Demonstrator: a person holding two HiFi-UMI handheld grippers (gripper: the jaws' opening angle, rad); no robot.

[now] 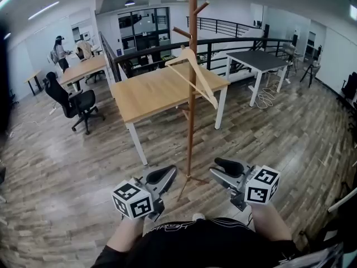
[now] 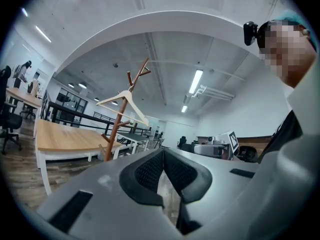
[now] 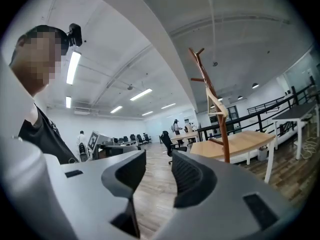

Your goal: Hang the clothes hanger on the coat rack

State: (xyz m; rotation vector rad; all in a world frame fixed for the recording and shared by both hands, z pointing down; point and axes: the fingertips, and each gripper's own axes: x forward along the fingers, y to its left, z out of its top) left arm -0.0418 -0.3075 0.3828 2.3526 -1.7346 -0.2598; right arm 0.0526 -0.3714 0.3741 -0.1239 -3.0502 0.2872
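Head view: the wooden clothes hanger [image 1: 204,81] is seen hooked on a peg of the coat rack [image 1: 191,127], ahead of both claws and well apart from them.

Left gripper view: the left gripper [image 2: 163,159] is pinched together with nothing held, and the hanger is up and left of it.

Right gripper view: the right gripper [image 3: 158,164] is spread apart and empty, with the hanger up to its right.

Probably light, stiff and a bit slick, so it's best grabbed on a shoulder arm near the hook.

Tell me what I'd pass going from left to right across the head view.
Black office chair → left claw → coat rack → right claw. The wooden table is left out because it spreads behind the rack on both sides.
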